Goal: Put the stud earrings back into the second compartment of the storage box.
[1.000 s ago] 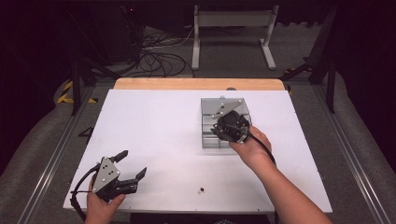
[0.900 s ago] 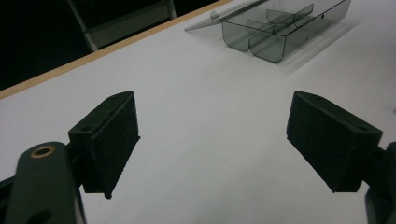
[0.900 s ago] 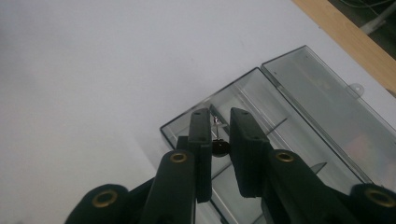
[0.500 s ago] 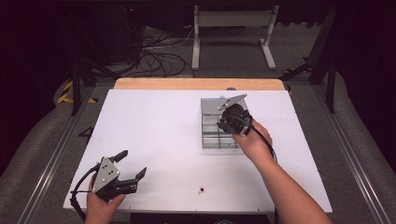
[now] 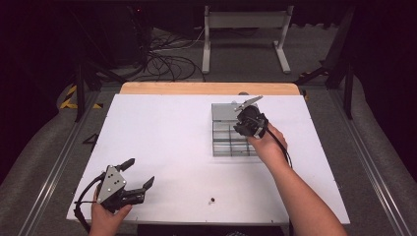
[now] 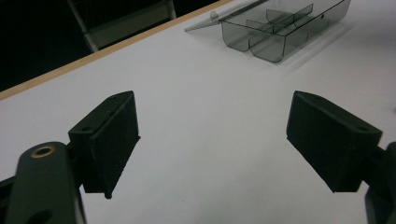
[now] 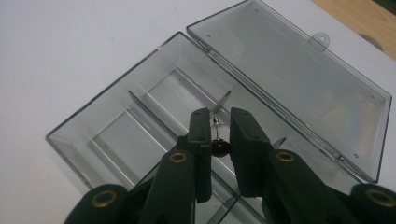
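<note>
The small dark screw (image 7: 218, 145), a round black head with a thin metal shank, is pinched between the pads of the right claw (image 7: 219, 135), whose jaws are closed to a narrow gap on it. That claw hangs over the clear grey compartment box (image 7: 140, 126), above the dividers in the middle of the tray, with the box's open lid (image 7: 299, 79) lying flat beyond. In the high view the right claw (image 5: 244, 129) sits over the box (image 5: 227, 141) at the far right part of the white tabletop (image 5: 167, 132); the screw there is too small to make out, and the hand covers the box's right edge. The left claw (image 5: 139, 174) rests at the near left corner, jaws spread wide with nothing between them, well apart from the box. A second tiny dark piece (image 5: 212, 200) lies on the tabletop near the front edge; what it is cannot be told.
</note>
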`<act>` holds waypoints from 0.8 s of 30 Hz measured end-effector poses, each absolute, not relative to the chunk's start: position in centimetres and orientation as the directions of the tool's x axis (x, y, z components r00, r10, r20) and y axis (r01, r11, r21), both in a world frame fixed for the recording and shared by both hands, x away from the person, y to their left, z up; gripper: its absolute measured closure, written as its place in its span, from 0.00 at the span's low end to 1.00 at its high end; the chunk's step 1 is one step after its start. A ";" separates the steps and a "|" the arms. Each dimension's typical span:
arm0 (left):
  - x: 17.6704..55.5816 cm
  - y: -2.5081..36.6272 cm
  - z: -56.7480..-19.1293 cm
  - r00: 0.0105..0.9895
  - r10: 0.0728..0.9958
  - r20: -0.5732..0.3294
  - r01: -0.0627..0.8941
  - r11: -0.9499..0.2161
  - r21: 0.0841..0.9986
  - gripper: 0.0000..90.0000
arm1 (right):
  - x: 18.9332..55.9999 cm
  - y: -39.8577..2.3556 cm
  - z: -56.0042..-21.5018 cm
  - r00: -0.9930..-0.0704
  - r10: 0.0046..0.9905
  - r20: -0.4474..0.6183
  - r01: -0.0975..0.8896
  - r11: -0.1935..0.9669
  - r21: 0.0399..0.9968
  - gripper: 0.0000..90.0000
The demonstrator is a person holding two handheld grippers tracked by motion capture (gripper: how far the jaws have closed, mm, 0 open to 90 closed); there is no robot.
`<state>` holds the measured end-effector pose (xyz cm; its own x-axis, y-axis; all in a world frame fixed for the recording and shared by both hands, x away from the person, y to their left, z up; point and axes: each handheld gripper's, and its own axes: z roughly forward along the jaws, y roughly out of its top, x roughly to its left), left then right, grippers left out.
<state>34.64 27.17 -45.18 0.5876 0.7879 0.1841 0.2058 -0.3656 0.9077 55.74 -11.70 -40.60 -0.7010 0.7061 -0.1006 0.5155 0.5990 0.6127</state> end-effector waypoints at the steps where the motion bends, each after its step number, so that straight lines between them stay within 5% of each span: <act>1: 34.6 27.2 -45.2 0.588 0.789 0.181 0.207 -0.363 0.908 0.19 | 55.9 -11.8 -40.7 -0.697 0.711 -0.097 0.522 0.595 0.611 0.88; 24: 34.6 27.2 -45.2 0.589 0.788 0.181 0.211 -0.365 0.907 0.19 | 58.8 -12.5 -43.6 -0.664 0.747 -0.038 0.610 0.570 0.551 0.88</act>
